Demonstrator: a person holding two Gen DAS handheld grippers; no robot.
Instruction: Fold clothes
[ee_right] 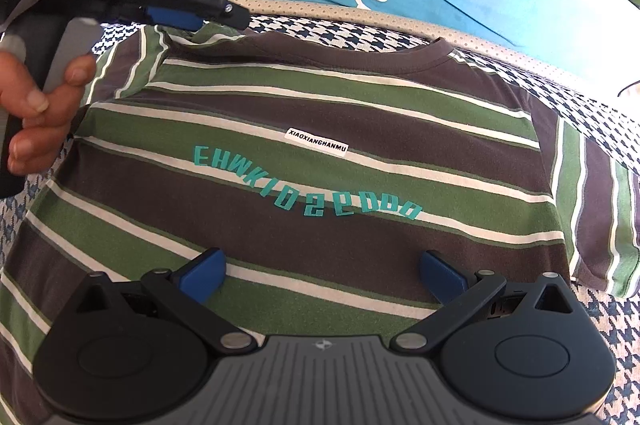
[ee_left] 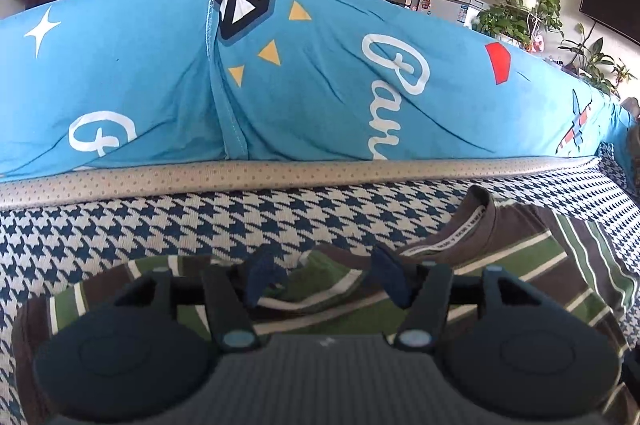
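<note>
Right tool (ee_right: 322, 275) wide open over flat striped knit shirt (ee_right: 320, 97) | left tool (ee_left: 326, 279) parted around raised shoulder fold

There was one striped T-shirt (ee_right: 320, 97) on the houndstooth cover (ee_left: 120, 225), one blue printed bedcover (ee_left: 320, 85) behind, two grippers (ee_right: 322, 275) (ee_left: 326, 271), and one hand (ee_right: 36, 113).

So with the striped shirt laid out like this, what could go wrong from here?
1. The left claw sits open at the striped T-shirt's shoulder; closing there may pinch only the top layer and bunch the sleeve.
2. The right claw hovers open over the lower front; grabbing mid-panel could wrinkle the flat shirt.
</note>
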